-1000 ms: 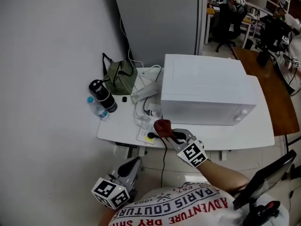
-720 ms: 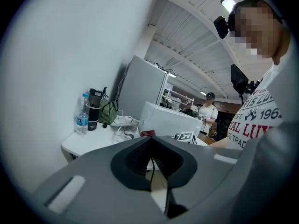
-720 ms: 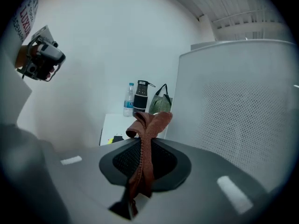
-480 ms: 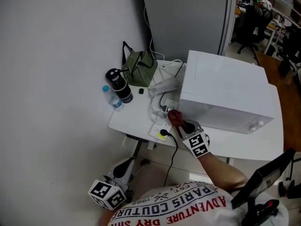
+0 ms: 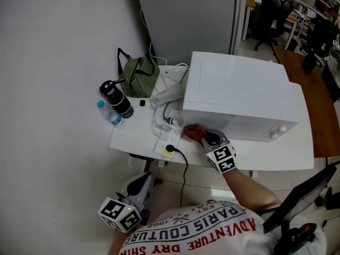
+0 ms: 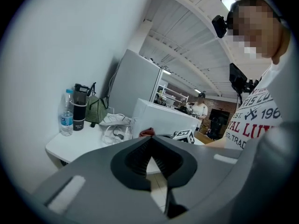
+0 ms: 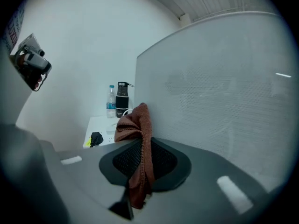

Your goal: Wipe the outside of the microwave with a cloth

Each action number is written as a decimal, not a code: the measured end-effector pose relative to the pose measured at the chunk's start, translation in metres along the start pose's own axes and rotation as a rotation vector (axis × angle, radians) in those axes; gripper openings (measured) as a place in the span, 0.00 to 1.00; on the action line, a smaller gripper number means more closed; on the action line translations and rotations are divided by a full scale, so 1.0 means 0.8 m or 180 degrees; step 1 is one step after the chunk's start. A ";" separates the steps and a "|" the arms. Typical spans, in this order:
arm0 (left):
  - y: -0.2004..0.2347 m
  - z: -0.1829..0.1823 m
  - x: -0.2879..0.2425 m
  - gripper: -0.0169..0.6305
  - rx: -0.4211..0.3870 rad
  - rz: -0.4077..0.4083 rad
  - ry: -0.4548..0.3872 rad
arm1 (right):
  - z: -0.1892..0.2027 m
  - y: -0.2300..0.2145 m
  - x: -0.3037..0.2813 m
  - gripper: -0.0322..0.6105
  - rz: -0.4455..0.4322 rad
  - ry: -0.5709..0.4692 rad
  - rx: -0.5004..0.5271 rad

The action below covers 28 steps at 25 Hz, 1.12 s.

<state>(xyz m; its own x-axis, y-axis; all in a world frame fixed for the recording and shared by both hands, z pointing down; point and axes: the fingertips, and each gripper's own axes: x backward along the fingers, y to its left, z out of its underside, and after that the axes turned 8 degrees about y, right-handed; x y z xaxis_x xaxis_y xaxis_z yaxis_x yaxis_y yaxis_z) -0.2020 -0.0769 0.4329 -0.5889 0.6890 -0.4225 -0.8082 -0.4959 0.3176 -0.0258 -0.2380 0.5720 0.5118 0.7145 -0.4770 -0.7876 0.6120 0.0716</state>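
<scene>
From the head view, a white microwave [image 5: 239, 94] sits on a white worktop [image 5: 133, 137], its top and left side plain and its front carrying a pale knob near the right edge. The right tool [image 5: 206, 138] reaches in low at the oven's front left corner, with a bunched reddish-brown cloth [image 5: 194, 132] at its tip, right against that corner. To the left of the oven lie a tangle of white cables [image 5: 169, 108] and a power strip [image 5: 168, 144] with a black plug in it. Farther left stand a green striped bag [image 5: 139, 76], a black flask [image 5: 117, 101] and a small water bottle [image 5: 108, 114]. The left tool [image 5: 142, 184] hangs below the worktop's front edge, well apart from everything on it. In the left gripper view, that tool's two dark jaws meet tip to tip with nothing between them. Beyond them the microwave shows as a white box, with a scrap of the cloth at its near corner and the bottle, flask and bag off to the left. In the right gripper view, the jaws are clamped on the cloth, a coarse-woven rust-coloured strip that stands up in a crumpled fold above them and hangs down below. The microwave's wall fills the right side just beside the cloth, pale, with a faint dotted grid; whether the two touch cannot be told here.
</scene>
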 end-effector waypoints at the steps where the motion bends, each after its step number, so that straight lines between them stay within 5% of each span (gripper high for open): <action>1: -0.004 -0.003 -0.008 0.03 -0.0021 0.0049 0.0008 | 0.004 -0.009 0.009 0.12 0.0047 -0.0013 -0.0033; 16: -0.148 -0.025 -0.144 0.03 -0.0496 0.1101 0.0294 | 0.113 -0.188 0.204 0.12 0.1136 0.0092 -0.0669; 28: -0.183 -0.023 -0.159 0.03 -0.0596 0.1269 0.0395 | 0.141 -0.223 0.253 0.12 0.1367 0.0013 -0.1086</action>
<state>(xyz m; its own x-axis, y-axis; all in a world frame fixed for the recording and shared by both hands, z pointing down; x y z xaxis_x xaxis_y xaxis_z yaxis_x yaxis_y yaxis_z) -0.0089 -0.1017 0.4245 -0.8417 0.3621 -0.4005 -0.4993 -0.8044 0.3220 0.2571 -0.1639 0.5617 0.1191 0.8741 -0.4709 -0.9923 0.1205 -0.0272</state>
